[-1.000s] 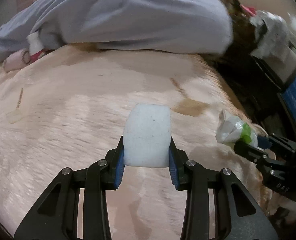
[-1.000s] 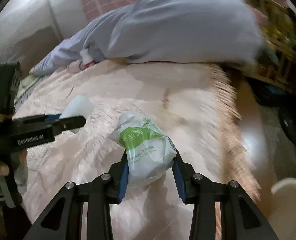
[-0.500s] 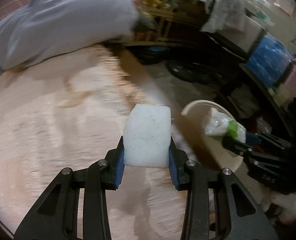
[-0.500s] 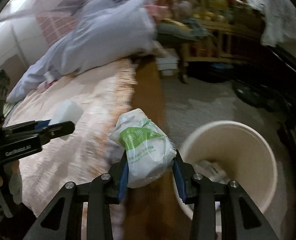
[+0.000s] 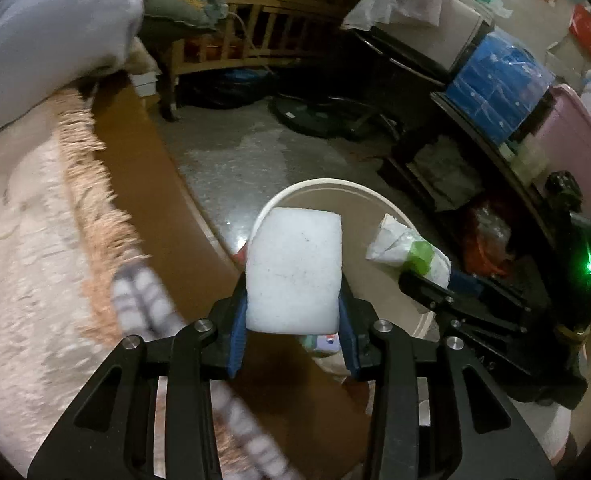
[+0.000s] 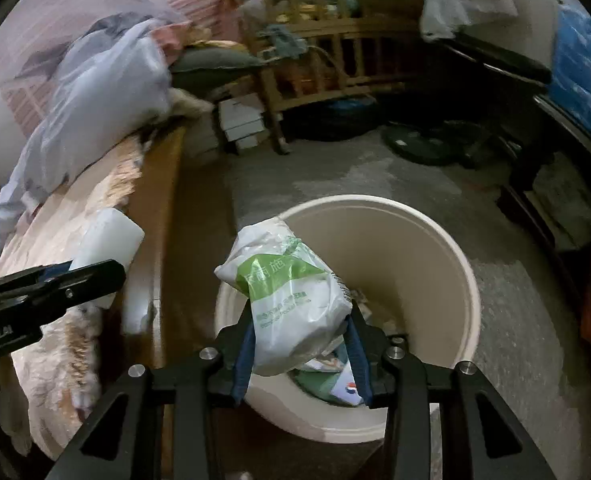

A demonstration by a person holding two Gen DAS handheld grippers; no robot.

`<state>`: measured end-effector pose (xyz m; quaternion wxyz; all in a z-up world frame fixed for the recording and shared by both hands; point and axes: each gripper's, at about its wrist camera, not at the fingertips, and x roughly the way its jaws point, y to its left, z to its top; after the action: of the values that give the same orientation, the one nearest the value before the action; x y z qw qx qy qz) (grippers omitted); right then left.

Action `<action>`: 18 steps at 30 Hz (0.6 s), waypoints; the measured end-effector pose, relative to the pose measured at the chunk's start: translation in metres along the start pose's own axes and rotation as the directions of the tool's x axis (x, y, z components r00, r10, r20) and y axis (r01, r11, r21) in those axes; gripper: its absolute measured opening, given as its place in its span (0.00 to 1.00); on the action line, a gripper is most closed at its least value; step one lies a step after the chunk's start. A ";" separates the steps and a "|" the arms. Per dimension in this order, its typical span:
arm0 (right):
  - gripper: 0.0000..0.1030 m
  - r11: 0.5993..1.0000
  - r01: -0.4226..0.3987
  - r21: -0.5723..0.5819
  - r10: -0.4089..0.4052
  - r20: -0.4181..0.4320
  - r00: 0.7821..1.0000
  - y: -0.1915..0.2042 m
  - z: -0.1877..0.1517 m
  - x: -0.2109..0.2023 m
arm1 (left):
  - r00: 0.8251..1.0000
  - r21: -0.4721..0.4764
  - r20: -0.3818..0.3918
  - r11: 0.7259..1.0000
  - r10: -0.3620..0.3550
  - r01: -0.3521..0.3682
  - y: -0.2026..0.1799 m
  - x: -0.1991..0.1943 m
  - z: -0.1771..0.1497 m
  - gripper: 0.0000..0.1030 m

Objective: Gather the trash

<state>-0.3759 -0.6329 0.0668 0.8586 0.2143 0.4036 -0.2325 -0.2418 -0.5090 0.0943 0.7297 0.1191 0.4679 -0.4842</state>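
My left gripper (image 5: 293, 332) is shut on a white foam block (image 5: 295, 268), held above the near rim of a cream round bin (image 5: 335, 189) on the floor. My right gripper (image 6: 301, 354) is shut on a crumpled white and green tissue packet (image 6: 291, 304), directly over the bin (image 6: 427, 248). Trash lies at the bin's bottom (image 6: 331, 380). In the left wrist view the packet (image 5: 409, 250) and the right gripper (image 5: 447, 296) hang over the bin's right side. The right wrist view has the foam block (image 6: 109, 244) and the left gripper (image 6: 67, 280) at the left.
A bed with a fringed beige blanket (image 5: 35, 240) and a grey duvet (image 6: 95, 108) lies at the left, with its brown wooden side (image 5: 143, 184) next to the bin. Wooden shelves (image 5: 255, 32), dark shelving with a blue crate (image 5: 495, 80) and clutter ring the concrete floor (image 5: 247, 148).
Both grippers have swung right, off the bed and out over the floor, carrying the foam block and the packet. The bin has come into view beneath them.
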 end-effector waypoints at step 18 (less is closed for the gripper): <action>0.67 0.992 0.089 0.092 -0.105 0.180 0.978 -0.022 0.008 -0.035 | 0.990 0.026 0.126 0.997 0.062 -0.066 -0.019 -0.019 -0.006 0.54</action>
<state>-0.4032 -0.6472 0.0950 0.8702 0.2077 0.3220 -0.3096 -0.2628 -0.5032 0.1117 0.7708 0.1145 0.4101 -0.4740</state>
